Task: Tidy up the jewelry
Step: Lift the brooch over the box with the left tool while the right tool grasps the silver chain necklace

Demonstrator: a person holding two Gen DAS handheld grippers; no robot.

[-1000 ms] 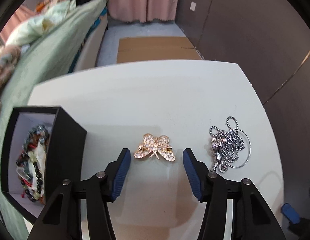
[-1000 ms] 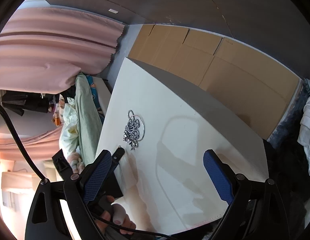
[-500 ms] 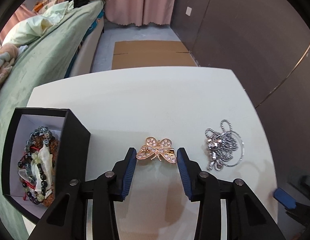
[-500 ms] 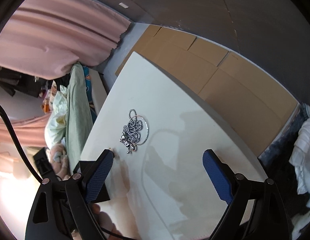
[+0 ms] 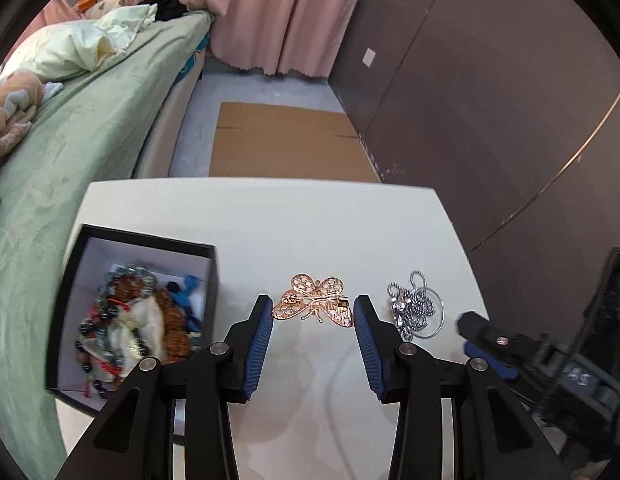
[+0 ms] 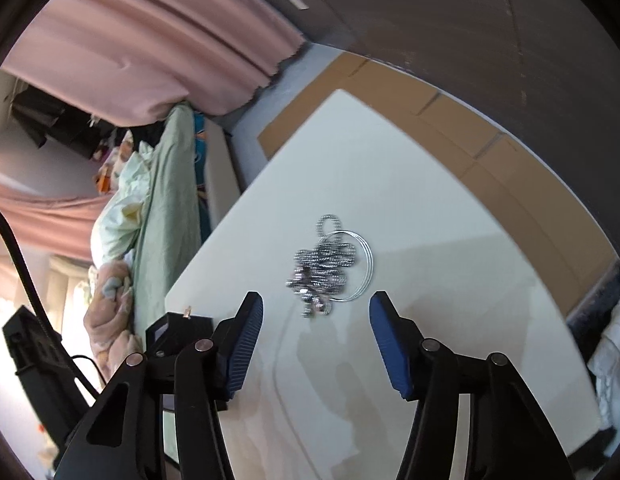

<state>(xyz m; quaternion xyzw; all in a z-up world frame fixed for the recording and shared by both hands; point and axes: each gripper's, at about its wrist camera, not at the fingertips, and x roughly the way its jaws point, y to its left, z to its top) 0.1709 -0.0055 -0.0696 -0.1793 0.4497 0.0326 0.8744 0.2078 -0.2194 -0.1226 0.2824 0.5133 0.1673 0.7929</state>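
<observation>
Pink curtain [image 5: 277, 12], green bed [image 5: 81, 152], perhaps cardboard [image 5: 285, 144] flooring.

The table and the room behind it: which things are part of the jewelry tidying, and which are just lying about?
Part of the job:
- butterfly brooch, gripped in the left claw
- silver chain tangle
- black box of beads

Just lying about:
- bed
- pink curtain
- cardboard

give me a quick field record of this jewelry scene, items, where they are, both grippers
surface: white table
box: black box at table's left, holding beaded jewelry
brooch: gold butterfly brooch gripped between the pads of the left gripper
necklace: silver chain bundle lying right of the brooch
right gripper: jaws closing, chain bundle just ahead, not yet gripped
</observation>
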